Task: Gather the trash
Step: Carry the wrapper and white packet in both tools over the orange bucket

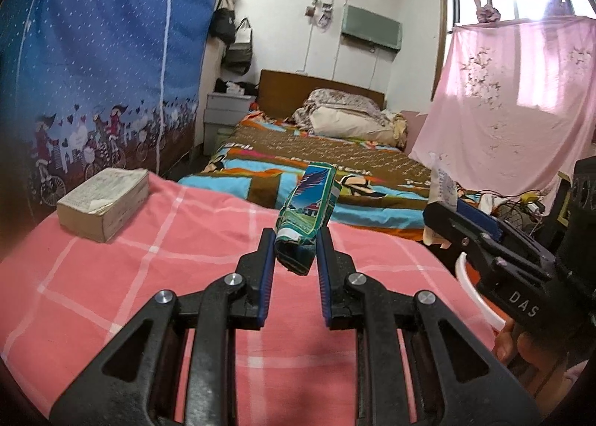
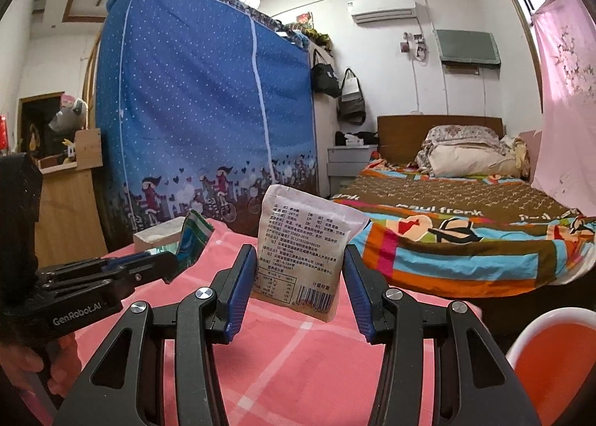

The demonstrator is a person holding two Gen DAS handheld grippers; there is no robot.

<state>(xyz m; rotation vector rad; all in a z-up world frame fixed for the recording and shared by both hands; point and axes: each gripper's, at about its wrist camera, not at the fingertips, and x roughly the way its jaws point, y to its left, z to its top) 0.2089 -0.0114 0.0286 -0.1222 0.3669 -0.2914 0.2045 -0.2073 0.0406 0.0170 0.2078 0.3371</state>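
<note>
My left gripper (image 1: 295, 239) is shut on a crumpled green and blue carton (image 1: 307, 213), held upright above the pink checked tabletop (image 1: 167, 277). It shows in the right wrist view too (image 2: 167, 266), with the carton (image 2: 193, 239) at its tip. My right gripper (image 2: 300, 258) is shut on a white snack packet (image 2: 305, 251) with printed text and a barcode, held above the table. In the left wrist view the right gripper (image 1: 443, 217) sits at the right with the packet (image 1: 443, 187) partly hidden behind it.
A thick worn book (image 1: 106, 199) lies at the table's far left. An orange bin with a white rim (image 2: 555, 355) stands low at the right. Beyond the table are a bed (image 1: 316, 161), a blue fabric wardrobe (image 1: 100, 64) and a pink curtain (image 1: 514, 105).
</note>
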